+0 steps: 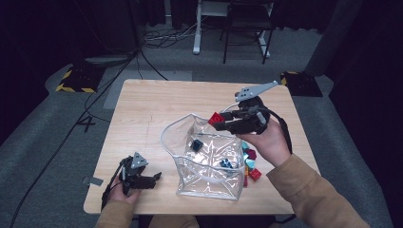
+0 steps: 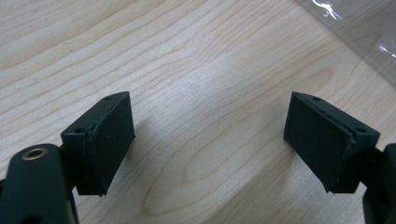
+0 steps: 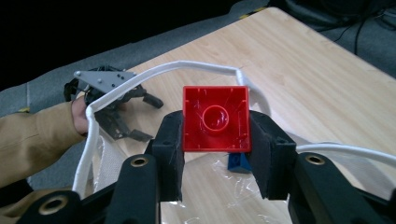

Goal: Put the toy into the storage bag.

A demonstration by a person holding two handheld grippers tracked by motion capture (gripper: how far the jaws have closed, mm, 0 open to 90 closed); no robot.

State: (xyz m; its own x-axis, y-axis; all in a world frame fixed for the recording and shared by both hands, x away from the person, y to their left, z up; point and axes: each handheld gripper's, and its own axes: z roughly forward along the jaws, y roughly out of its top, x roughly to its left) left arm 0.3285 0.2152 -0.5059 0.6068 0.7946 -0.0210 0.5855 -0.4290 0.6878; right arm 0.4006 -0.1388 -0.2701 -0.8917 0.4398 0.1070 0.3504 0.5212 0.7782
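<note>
Landmark for all positions: clear plastic bag [image 1: 209,161] with white rim, standing open on the wooden table [image 1: 142,114].

**Gripper state**
- Right gripper [image 1: 221,122]: closed on one red building block [image 3: 215,119]. Pads bear on two opposite side walls; hollow underside with its central tube faces the camera. Held above the far right edge of the bag mouth.
- Left gripper [image 2: 208,140]: spread wide, holding nothing. Resting on the table at the near left of the bag, apart from it; a corner of the bag film visible at upper right in the left gripper view.

**Handling of the block (judgement)**
- Hard moulded plastic; probably light and stiff, not fragile.
- Smooth walls, so somewhat slippery. Grip square across two parallel side faces, as now. Avoid corners; avoid the studded top.
- Likely to bounce or tumble if released from height. Lower into the mouth before release.

**Handling of the bag (judgement)**
- Thin, soft, glossy film; collapses readily. Firmest hold at the white rim [image 3: 154,74].

**Count**
- Grippers: two.
- Bags: one.
- Blocks in the right gripper: one.
- Blocks inside the bag [image 1: 196,144]: at least two, dark blue; exact number unclear through reflections.
- Loose blocks [image 1: 252,166] on the table just right of the bag: several, red, dark red and cyan; partly hidden by the right hand, so not countable.
</note>
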